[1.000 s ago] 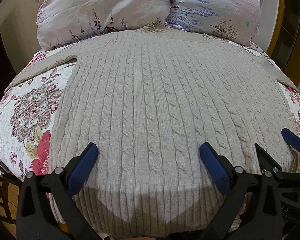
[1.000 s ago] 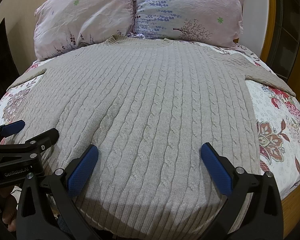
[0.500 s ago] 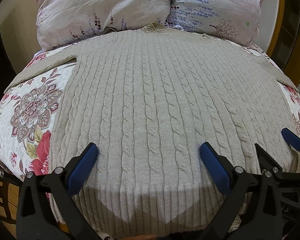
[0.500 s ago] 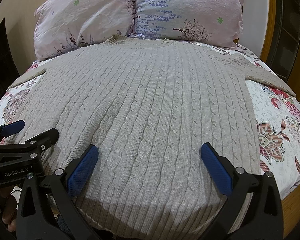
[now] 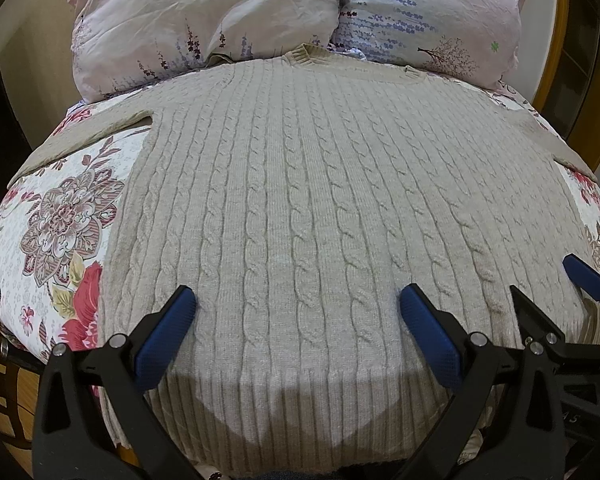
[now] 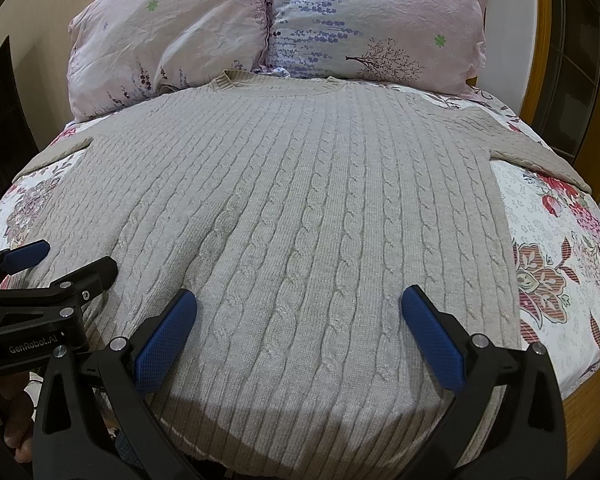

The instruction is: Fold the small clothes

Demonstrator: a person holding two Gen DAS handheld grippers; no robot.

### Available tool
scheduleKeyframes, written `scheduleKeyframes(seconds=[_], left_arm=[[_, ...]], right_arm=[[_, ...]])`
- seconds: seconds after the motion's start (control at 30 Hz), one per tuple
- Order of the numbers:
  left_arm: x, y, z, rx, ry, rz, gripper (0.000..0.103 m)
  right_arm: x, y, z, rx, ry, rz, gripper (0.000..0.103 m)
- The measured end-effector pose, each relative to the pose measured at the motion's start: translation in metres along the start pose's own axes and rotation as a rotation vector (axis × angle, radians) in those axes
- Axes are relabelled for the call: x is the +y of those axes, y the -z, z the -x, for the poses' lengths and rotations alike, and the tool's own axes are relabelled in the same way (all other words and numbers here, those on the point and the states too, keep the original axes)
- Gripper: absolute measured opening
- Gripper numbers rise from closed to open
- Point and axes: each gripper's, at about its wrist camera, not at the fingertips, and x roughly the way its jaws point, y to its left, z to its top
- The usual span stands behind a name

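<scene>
A beige cable-knit sweater (image 5: 300, 208) lies flat on the bed, collar toward the pillows, sleeves spread to both sides; it also shows in the right wrist view (image 6: 308, 208). My left gripper (image 5: 298, 308) is open and empty, hovering just above the sweater's ribbed hem, left of centre. My right gripper (image 6: 300, 308) is open and empty above the hem, right of centre. The right gripper also shows at the right edge of the left wrist view (image 5: 552, 288), and the left gripper at the left edge of the right wrist view (image 6: 64, 260).
The bed has a floral sheet (image 5: 52, 232) showing on both sides of the sweater. Two pink floral pillows (image 5: 204, 20) (image 6: 376, 20) lean at the head. A wooden bed frame (image 6: 580, 396) runs along the right and front edges.
</scene>
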Motion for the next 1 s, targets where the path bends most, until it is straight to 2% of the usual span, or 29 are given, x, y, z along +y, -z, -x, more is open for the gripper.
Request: scheduleKeyframes(seconds=[0.7,1.0], left_arm=[[0.0015,0.0007,-0.0016,-0.006,0.0,-0.002,0.101],[0.0029,-0.0003,-0.0021,-0.005,0.023,-0.038,0.101]], right_arm=[[0.0025,-0.0018,0.0007,-0.006,-0.002,0.009,0.102],[-0.0073,0.0031,0.001,-0.055,-0.082,0.074,0.102]])
